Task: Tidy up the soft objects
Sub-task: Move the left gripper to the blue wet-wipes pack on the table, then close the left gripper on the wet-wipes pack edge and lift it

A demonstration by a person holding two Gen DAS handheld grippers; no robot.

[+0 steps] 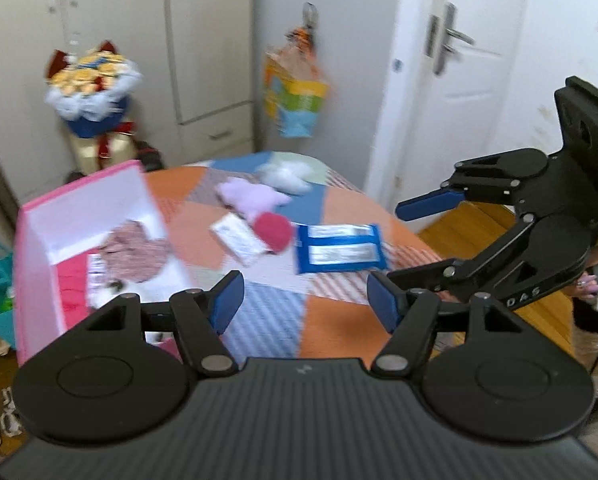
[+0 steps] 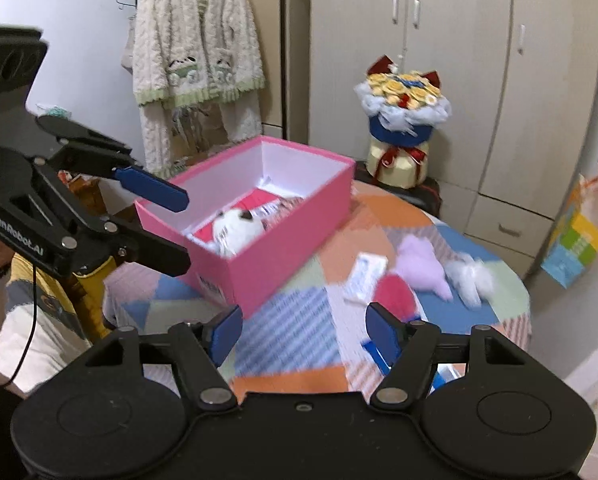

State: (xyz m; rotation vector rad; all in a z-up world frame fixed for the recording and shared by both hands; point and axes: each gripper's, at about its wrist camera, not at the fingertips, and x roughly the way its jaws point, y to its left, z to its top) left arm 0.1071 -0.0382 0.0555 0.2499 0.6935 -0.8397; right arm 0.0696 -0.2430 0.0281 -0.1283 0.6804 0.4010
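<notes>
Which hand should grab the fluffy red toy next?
Probably the right gripper: its open, empty jaws sit just beside the fluffy red toy. The left gripper, open too, hovers nearer the pink cardboard box, with the toy farther ahead.

A home bedroom: beyond the fingers stand pale wardrobe doors (image 2: pixel 455 80) and a white door with a lever handle (image 1: pixel 449 40), a fluffy robe (image 2: pixel 197 48) hangs on the wall, and a patchwork cloth (image 1: pixel 267 320) covers the table beneath the fingers
</notes>
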